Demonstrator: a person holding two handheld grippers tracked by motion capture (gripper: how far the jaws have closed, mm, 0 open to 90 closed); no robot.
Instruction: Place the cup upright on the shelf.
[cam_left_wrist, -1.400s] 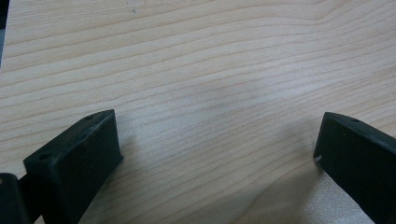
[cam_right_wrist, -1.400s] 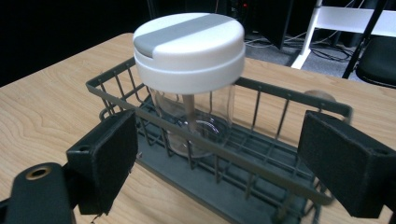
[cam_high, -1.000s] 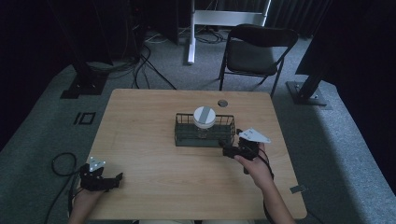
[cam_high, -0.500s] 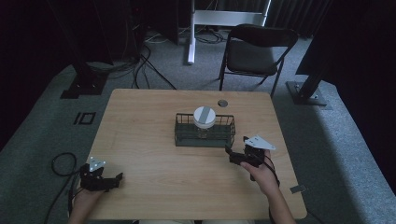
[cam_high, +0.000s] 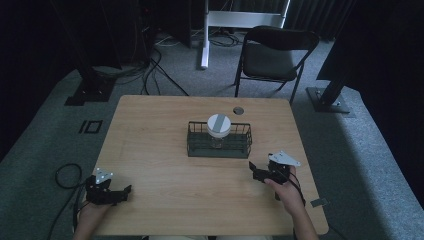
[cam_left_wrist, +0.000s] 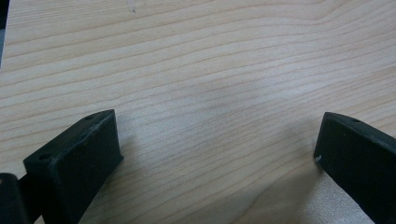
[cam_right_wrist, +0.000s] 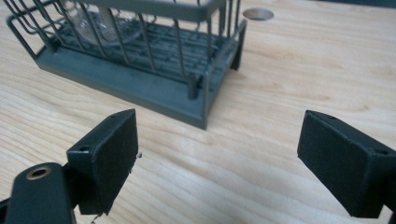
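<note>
Glass jar (cam_high: 218, 131) with white lid sits inside the wire basket (cam_high: 195, 145) at table centre. Right gripper (cam_high: 256, 171), at the basket's 4 o'clock, and left gripper (cam_high: 122, 192), at 7 o'clock, both gape empty. Placement looks done.

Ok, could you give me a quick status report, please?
Both grippers open, empty: left gripper, right gripper. Jar in wire basket. Nothing blocking.

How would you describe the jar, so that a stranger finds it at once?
Look at the wooden table and find the dark wire basket near its middle. The jar stands inside it, clear glass below a round white lid with a grey stripe; it is the basket's single content.
</note>
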